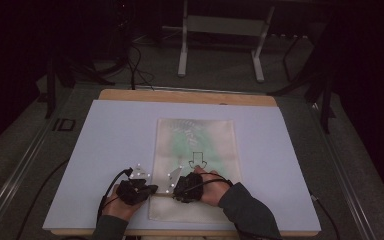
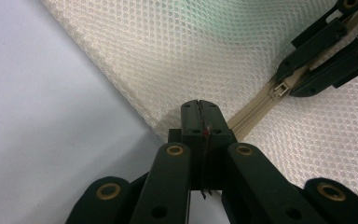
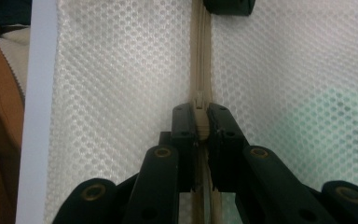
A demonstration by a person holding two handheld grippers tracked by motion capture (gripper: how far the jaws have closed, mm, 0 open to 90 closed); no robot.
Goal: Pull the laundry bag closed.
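Note:
A cream mesh pouch [image 1: 195,145] with a greenish item inside and a black arrow mark lies flat on the white board [image 1: 115,150]. Its beige zipper [image 3: 199,56] runs across the near end. In the left gripper view, my left gripper [image 2: 199,106] is shut on the pouch's corner where the zipper [image 2: 254,112] ends. In the right gripper view, my right gripper [image 3: 200,111] is shut on the zipper pull [image 3: 198,100]. The two grippers sit close together, left gripper [image 1: 152,189] beside right gripper [image 1: 177,189]. The mesh pouch [image 2: 205,51] lies taut between them.
The white board rests on a wooden table [image 1: 180,95]. A metal stand [image 1: 220,30] and cables stand on the dark floor behind. A hand and a dark sleeve [image 1: 245,207] come in at the bottom.

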